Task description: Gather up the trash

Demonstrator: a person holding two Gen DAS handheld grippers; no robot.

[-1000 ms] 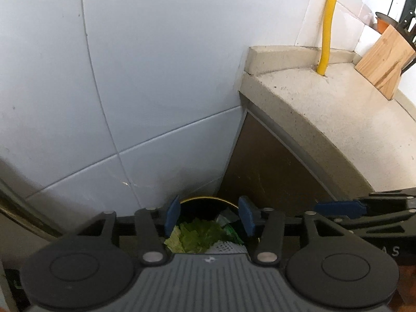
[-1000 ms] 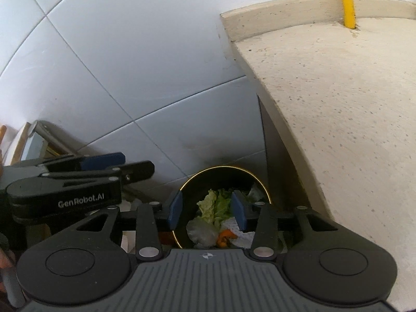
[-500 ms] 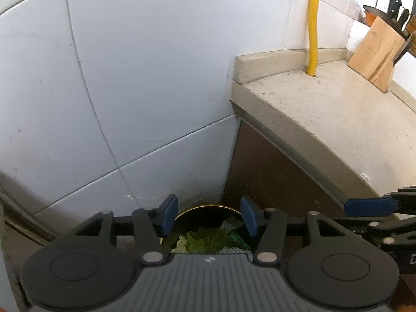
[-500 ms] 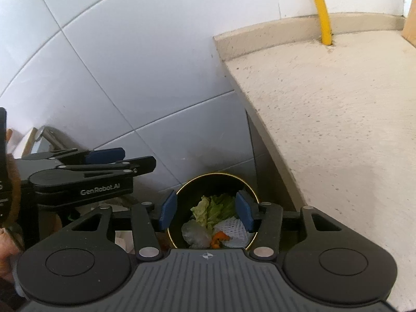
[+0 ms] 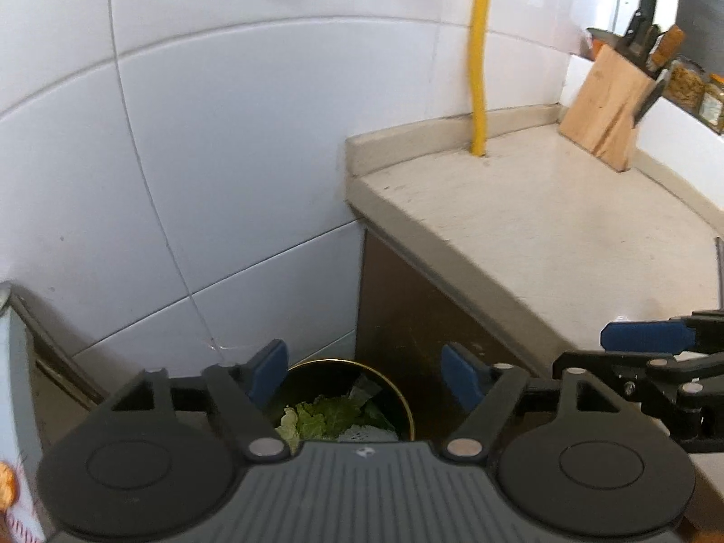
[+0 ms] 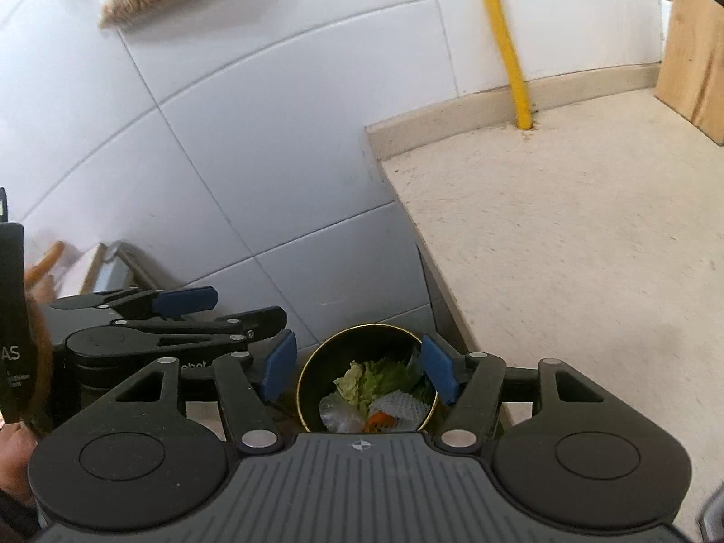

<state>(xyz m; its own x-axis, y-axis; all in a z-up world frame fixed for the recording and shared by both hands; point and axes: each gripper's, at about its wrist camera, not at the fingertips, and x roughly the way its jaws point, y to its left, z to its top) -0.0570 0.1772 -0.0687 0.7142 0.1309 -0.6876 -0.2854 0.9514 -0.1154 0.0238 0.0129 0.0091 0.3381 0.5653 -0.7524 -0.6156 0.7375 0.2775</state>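
Both claws are held wide open with nothing in them. The trash bin [image 6: 367, 378], full of lettuce scraps [image 6: 378, 378], is seen right below the right claw [image 6: 357, 373] and the left claw [image 5: 365, 378]. The worktop [image 6: 565, 249] is off to the right.

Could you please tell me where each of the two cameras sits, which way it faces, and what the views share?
Left wrist: on the left gripper, facing down at the trash bin by the countertop; the right gripper shows at right.
Right wrist: on the right gripper, above the bin; the left gripper shows at left.
Shared: bin, countertop, yellow pipe, knife block.
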